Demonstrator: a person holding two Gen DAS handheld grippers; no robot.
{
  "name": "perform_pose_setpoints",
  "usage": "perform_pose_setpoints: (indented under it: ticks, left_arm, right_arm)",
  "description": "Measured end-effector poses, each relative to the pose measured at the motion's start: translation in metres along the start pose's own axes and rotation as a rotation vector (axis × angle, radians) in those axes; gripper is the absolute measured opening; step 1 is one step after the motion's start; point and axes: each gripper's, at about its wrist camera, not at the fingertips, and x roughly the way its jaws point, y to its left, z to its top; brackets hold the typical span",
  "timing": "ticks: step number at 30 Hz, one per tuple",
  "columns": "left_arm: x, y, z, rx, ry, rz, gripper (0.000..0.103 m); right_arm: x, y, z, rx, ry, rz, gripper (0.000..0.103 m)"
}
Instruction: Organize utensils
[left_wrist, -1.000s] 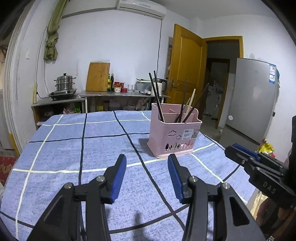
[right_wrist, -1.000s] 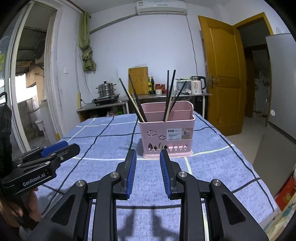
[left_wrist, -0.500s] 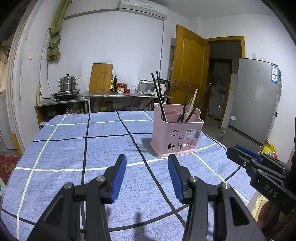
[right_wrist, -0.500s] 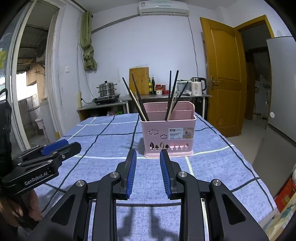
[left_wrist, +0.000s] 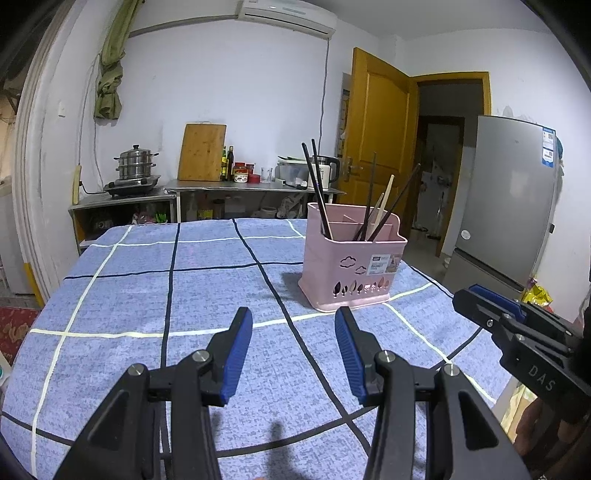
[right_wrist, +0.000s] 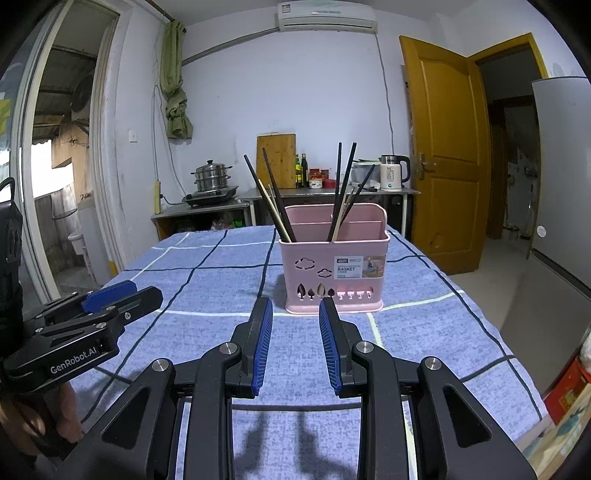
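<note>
A pink utensil basket (right_wrist: 334, 264) stands upright on the table (right_wrist: 207, 325), which is covered with a blue checked cloth. The basket is on the far half of the table, a little right of the middle, well apart from both grippers. It has several compartments. Dark chopsticks (right_wrist: 271, 199) and one pale chopstick lean out to the left from its front left corner. More dark chopsticks (right_wrist: 345, 184) stand in a group further right; which compartment each group is in, I cannot tell.

The left gripper (left_wrist: 293, 343) hovers above the near part of the cloth. Its blue fingers (left_wrist: 236, 350) are spread apart and nothing is between them. The right gripper (right_wrist: 295, 332) points straight at the basket. Its fingers (right_wrist: 263, 339) are parted more narrowly, and they also grasp nothing. Each gripper shows at the side of the other's view.
</note>
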Motion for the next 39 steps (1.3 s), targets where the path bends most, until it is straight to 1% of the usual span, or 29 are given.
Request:
perform_pose_setpoints:
  ticks: [39]
  left_arm:
    - [0.0010,-0.0044,-0.0031,0.025,0.020,-0.009,0.049]
  right_arm:
    - [0.0013,0.0031,-0.0010,-0.013,0.010,-0.002,0.027]
